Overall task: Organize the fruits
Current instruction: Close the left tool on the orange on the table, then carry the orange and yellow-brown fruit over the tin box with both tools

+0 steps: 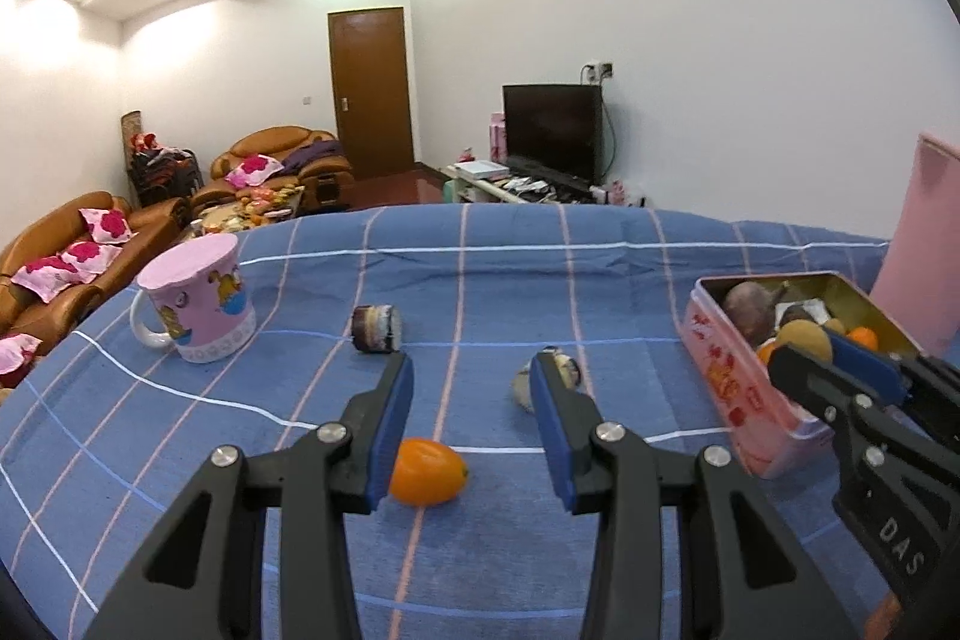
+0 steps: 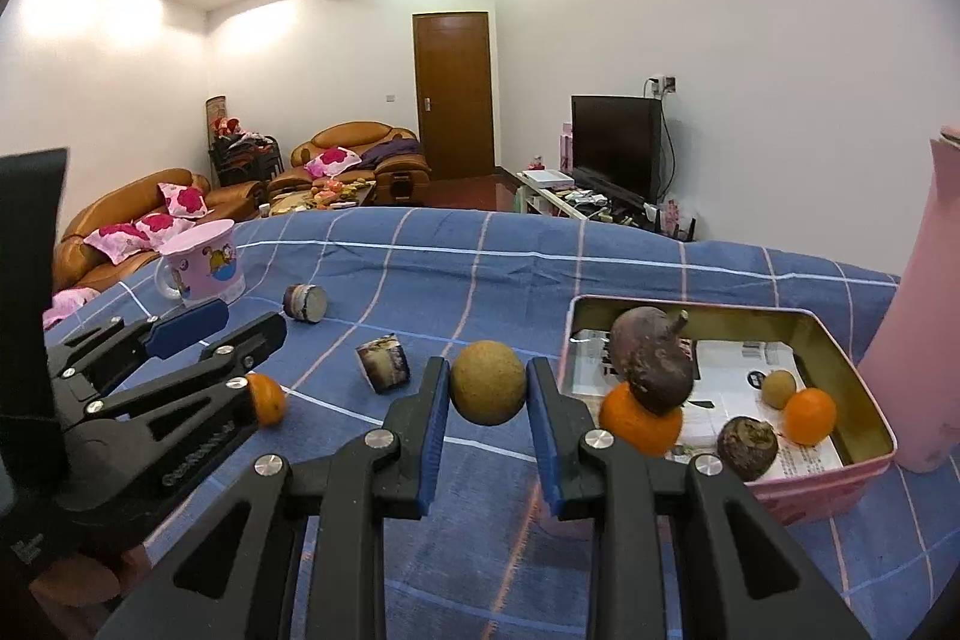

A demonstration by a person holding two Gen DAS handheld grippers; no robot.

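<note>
R gripper (image 2: 487,388) clamps brown fruit (image 2: 487,383) (beside tin (image 2: 804,484)); L gripper (image 1: 474,388) spread.

The black plastic right gripper (image 1: 831,352) has white letters on its side, seen from the left wrist camera. They read "DAS". More letters may follow, but they are cut off at the edge.

The pink metal tin box (image 1: 729,376) has red marks and pictures on its side. They are too blurry to read.

The black plastic left gripper (image 2: 228,331) has pale raised letters on its arm. They are too blurry to read.
</note>
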